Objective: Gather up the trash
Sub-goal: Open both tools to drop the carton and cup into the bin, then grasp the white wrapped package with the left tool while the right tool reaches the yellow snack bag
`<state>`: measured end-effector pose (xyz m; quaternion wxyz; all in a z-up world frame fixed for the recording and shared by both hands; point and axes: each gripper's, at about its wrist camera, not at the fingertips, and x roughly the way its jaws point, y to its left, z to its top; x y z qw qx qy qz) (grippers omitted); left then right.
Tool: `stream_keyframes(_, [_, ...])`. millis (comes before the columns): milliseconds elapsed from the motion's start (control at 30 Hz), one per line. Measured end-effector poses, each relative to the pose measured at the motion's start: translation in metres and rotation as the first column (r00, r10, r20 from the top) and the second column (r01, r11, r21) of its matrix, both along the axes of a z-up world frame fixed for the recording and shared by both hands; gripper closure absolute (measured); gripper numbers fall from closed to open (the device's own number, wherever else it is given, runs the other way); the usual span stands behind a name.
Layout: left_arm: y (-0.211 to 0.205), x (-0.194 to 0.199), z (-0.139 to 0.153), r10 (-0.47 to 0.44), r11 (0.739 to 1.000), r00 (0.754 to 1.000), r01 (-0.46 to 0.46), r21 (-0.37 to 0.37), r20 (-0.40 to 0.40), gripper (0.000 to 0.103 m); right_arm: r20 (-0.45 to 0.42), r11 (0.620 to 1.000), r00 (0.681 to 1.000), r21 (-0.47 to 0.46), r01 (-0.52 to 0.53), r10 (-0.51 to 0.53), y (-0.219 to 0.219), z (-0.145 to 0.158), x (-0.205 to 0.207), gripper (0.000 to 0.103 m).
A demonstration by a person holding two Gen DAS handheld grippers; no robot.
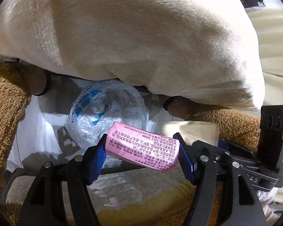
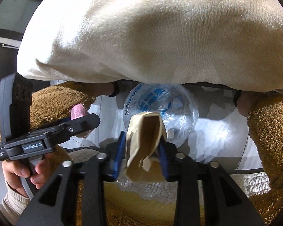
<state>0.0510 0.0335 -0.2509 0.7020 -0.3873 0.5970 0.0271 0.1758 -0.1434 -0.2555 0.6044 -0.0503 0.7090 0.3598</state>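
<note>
A clear plastic trash bag [image 1: 96,113] with blue print gapes open on the pale floor below both tools. My left gripper [image 1: 140,134] hangs just above its mouth, and a pink printed packet [image 1: 143,146] sits tilted between its blue pads [image 1: 98,156], touching both. In the right wrist view the same bag [image 2: 179,109] lies straight ahead. A crumpled beige paper carton [image 2: 145,141] stands between the pads of my right gripper [image 2: 143,137]. It leans on the right pad, while the left pad [image 2: 117,160] is blurred and does not visibly press it.
A person's cream fleece top [image 1: 141,37] overhangs the bag, with brown fuzzy legs [image 2: 269,131] on either side. A yellow cloth with lace trim [image 1: 141,197] lies under the tools. A hand [image 2: 28,173] holds the left tool's grip.
</note>
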Motion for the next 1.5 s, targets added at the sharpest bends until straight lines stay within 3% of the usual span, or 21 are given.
stream_keyframes(67, [-0.001,-0.002,0.002,0.001,1.000,1.000,-0.001,0.022,0.000,0.020,0.001,1.000,1.000,0.003,0.010,-0.010,-0.003,0.003,0.003,0.054])
stream_keyframes(233, [0.002,-0.006,0.001,0.019,1.000,1.000,-0.019,0.015,-0.003,0.019,0.015,0.999,0.999,0.028,0.039,-0.039,-0.008,0.009,0.006,0.054])
stream_keyframes(400, [0.004,0.000,0.005,-0.016,1.000,1.000,0.017,0.016,-0.016,0.019,0.044,0.990,0.996,0.122,0.076,-0.082,-0.016,0.024,0.006,0.054])
stream_keyframes(733, [0.006,0.006,0.066,-0.068,0.990,0.980,0.043,0.134,0.189,0.019,0.201,0.944,0.973,0.326,0.046,-0.117,-0.041,0.075,-0.004,0.054])
stream_keyframes(900, [0.000,0.018,0.103,-0.128,0.979,0.949,0.075,0.189,0.288,0.019,0.351,0.917,0.924,0.400,-0.002,-0.151,-0.047,0.116,-0.002,0.054])
stream_keyframes(1000, [0.002,0.024,0.128,-0.156,0.965,0.930,0.071,0.253,0.333,0.019,0.420,0.904,0.885,0.428,0.003,-0.202,-0.048,0.138,0.016,0.054])
stream_keyframes(1167, [0.012,0.044,0.160,-0.183,0.946,0.903,0.055,0.319,0.388,0.019,0.438,0.889,0.857,0.455,0.050,-0.273,-0.043,0.161,0.063,0.054])
stream_keyframes(1467, [0.039,0.099,0.200,-0.209,0.919,0.862,0.012,0.393,0.462,0.019,0.545,0.916,0.798,0.401,0.020,-0.256,-0.013,0.195,0.153,0.054])
stream_keyframes(1500, [0.045,0.106,0.202,-0.211,0.916,0.860,0.008,0.401,0.464,0.019,0.543,0.918,0.801,0.397,0.020,-0.252,-0.009,0.193,0.163,0.049])
